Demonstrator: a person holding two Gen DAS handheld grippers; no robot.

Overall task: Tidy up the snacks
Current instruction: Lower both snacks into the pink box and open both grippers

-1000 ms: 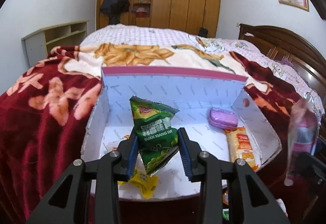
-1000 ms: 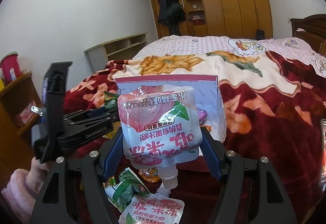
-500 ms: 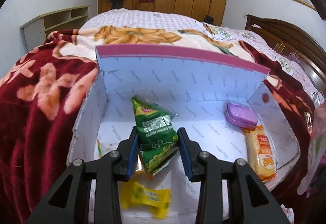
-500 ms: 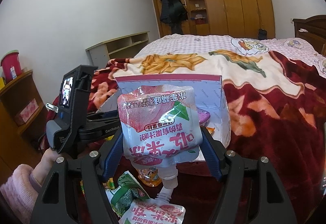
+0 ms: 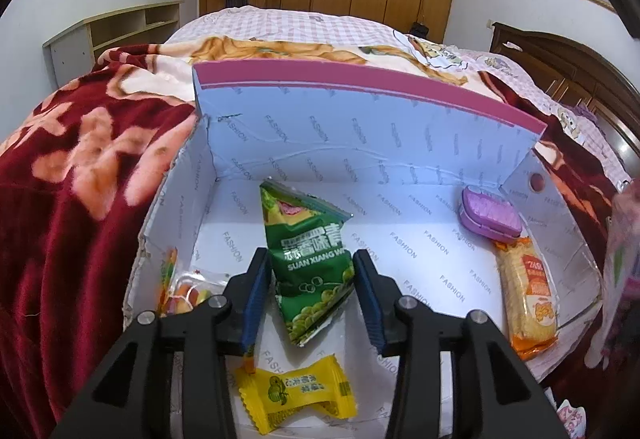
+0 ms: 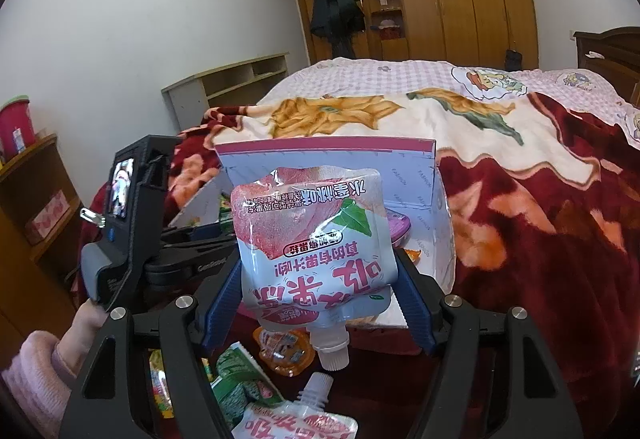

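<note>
Pink pouch (image 5: 622, 271): blurred at 3 o'clock, cut by the left wrist view's edge.
Second pouch (image 6: 298, 421): cropped at 6 o'clock.
Box (image 6: 416, 175): interior mostly hidden behind the held pouch (image 6: 314, 251).

Green packet (image 5: 308, 259): showing green with white lettering and a pea print
Wrapped candy (image 5: 298, 395): showing yellow with a green emblem
Box (image 5: 360, 119): showing white inside, repeating grey lettering, pink rim band
Pouch (image 6: 316, 251): showing white with pink peach artwork
Blanket (image 5: 80, 159): showing dark red with peach blossoms
</note>
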